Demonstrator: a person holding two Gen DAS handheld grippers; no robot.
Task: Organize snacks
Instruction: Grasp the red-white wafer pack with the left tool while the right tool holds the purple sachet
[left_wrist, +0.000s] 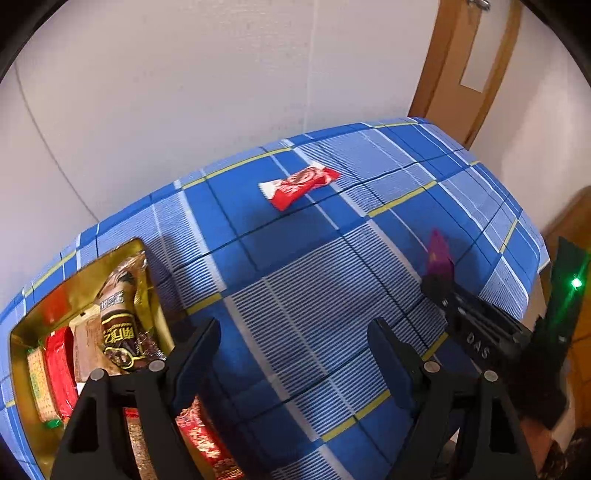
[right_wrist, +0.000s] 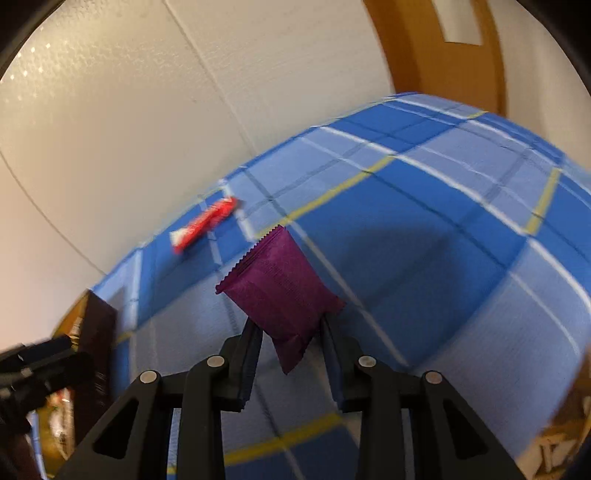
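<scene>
Right claw (right_wrist: 290, 332) grips purple packet (right_wrist: 280, 291) above tablecloth (right_wrist: 443, 229)

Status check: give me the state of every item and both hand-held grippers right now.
Left hand-held gripper: open, empty.
Right hand-held gripper: shut on purple foil snack packet, lifted.
Red-and-white candy wrapper: lying flat on blue plaid tablecloth, untouched.
Gold rectangular tin: open, holding several snacks.
</scene>
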